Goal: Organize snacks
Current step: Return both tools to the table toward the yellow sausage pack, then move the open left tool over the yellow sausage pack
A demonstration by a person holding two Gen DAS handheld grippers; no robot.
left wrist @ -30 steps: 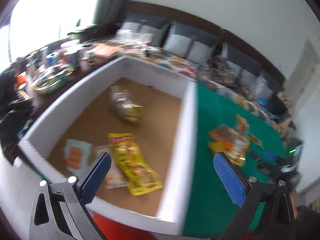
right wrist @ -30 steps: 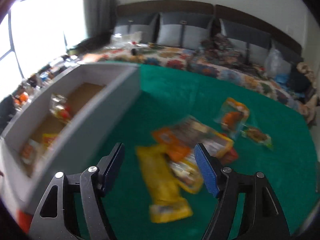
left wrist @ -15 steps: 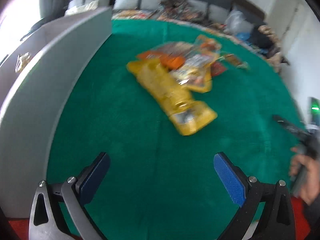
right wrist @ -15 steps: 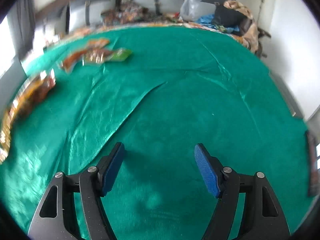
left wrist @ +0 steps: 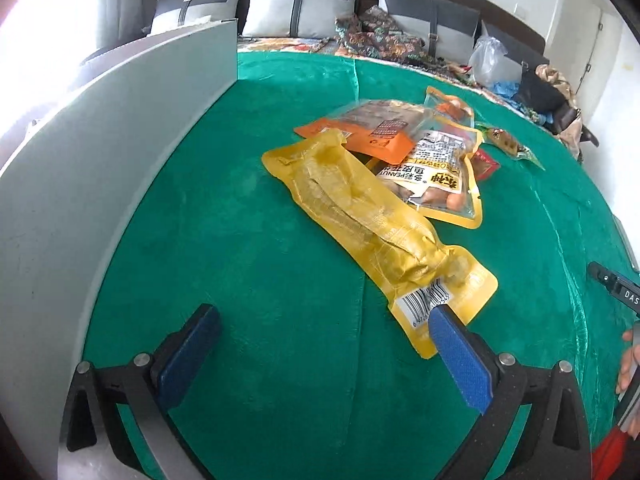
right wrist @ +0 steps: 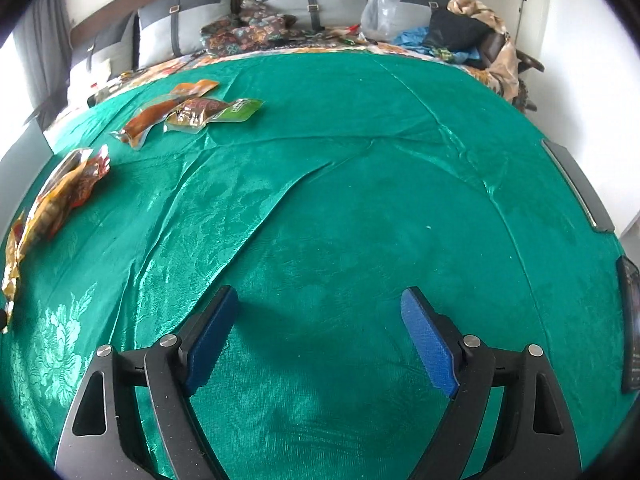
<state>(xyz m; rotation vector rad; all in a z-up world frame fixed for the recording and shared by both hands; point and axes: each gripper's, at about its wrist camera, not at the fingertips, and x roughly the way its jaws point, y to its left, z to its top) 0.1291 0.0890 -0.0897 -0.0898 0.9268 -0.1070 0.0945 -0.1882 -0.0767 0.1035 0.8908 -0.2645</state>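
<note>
A long yellow snack pouch [left wrist: 372, 224] lies on the green cloth [left wrist: 256, 240], its barcode end beside the right fingertip of my left gripper [left wrist: 324, 320], which is open and empty. Behind it lie an orange packet [left wrist: 372, 128] and a yellow peanut packet [left wrist: 440, 168]. The white box wall [left wrist: 100, 152] stands at the left. My right gripper [right wrist: 318, 304] hovers over bare green cloth [right wrist: 360, 200], its jaws opening with nothing between them. In the right wrist view, snack packets [right wrist: 200, 110] lie far left, and more packets [right wrist: 60, 196] lie at the left edge.
A sofa with grey cushions [left wrist: 304, 12] and bags [left wrist: 532, 84] runs along the back. A person's hand [left wrist: 630, 356] on the other gripper's handle shows at the right edge of the left wrist view. A dark strip [right wrist: 580, 184] marks the table's right edge.
My left gripper swung from over the box to the snack pile and dropped close to the yellow pouch. My right gripper swung right, away from the pile, and its jaws have widened.
</note>
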